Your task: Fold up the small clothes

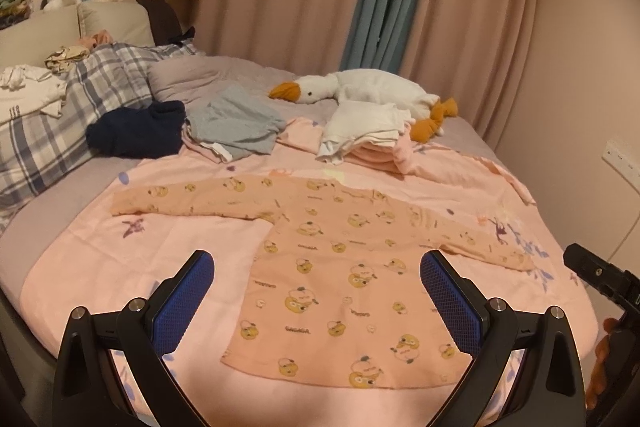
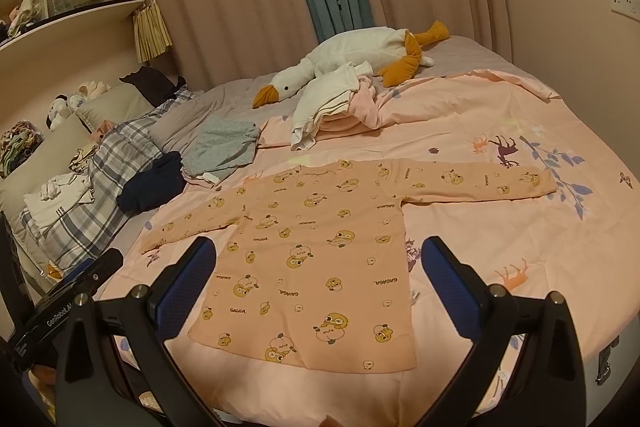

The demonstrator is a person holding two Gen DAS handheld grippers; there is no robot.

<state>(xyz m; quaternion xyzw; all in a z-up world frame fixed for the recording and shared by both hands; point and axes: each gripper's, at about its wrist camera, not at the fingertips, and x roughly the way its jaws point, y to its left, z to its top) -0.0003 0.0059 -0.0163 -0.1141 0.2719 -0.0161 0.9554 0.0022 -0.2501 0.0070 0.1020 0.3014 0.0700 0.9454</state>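
Observation:
A small peach long-sleeved shirt with yellow duck prints (image 1: 340, 267) lies flat on the pink bedsheet (image 1: 180, 239), both sleeves spread out sideways. It also shows in the right wrist view (image 2: 316, 251). My left gripper (image 1: 316, 267) is open and empty, hovering over the shirt's lower body. My right gripper (image 2: 318, 259) is open and empty, also above the shirt's lower part. The right gripper's body shows at the right edge of the left wrist view (image 1: 600, 279); the left gripper's body shows at the lower left of the right wrist view (image 2: 68, 295).
Behind the shirt lie a navy garment (image 1: 138, 131), a grey-blue garment (image 1: 236, 125), a stack of folded white and pink clothes (image 1: 368, 135) and a plush goose (image 1: 360, 89). A plaid quilt (image 1: 64, 123) and pillows sit at the left. Curtains hang behind the bed.

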